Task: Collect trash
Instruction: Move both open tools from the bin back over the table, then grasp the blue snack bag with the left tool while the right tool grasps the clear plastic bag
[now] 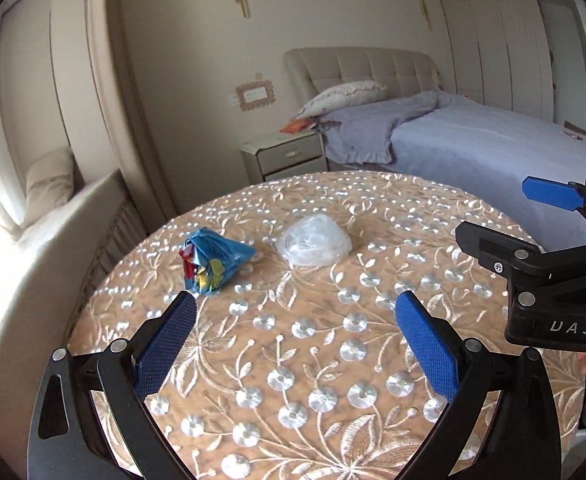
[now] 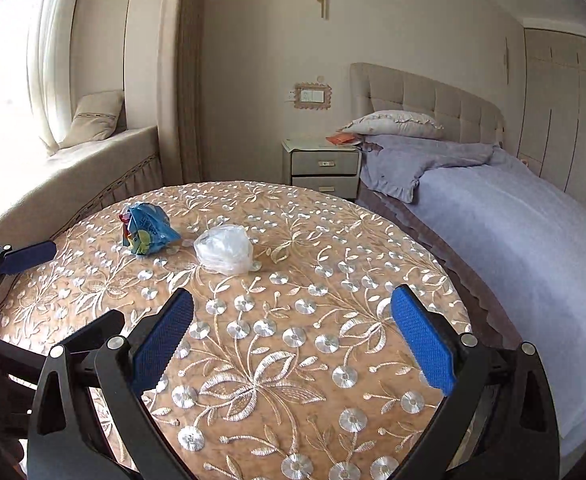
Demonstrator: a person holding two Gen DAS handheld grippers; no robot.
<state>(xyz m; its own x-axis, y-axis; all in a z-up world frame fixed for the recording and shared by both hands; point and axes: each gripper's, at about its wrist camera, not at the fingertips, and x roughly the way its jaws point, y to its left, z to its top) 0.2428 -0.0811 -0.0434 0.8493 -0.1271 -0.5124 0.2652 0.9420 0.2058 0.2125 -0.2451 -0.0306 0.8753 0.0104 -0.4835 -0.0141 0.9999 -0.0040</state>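
Observation:
A crumpled blue snack wrapper (image 1: 213,262) and a crumpled clear plastic bag (image 1: 313,242) lie side by side on the round embroidered tablecloth (image 1: 301,360). My left gripper (image 1: 297,304) is open and empty, hovering above the table short of both items, with the wrapper just beyond its left fingertip. My right gripper (image 2: 293,304) is open and empty, with the wrapper (image 2: 149,230) and bag (image 2: 225,254) ahead to its left. The right gripper also shows at the right of the left wrist view (image 1: 505,220). The left gripper shows at the left edge of the right wrist view (image 2: 29,258).
A bed with a lilac cover (image 2: 513,232) stands right of the table (image 2: 333,360). A nightstand (image 2: 321,168) stands beyond the table against the wall. A cushioned window seat (image 2: 73,168) runs along the left.

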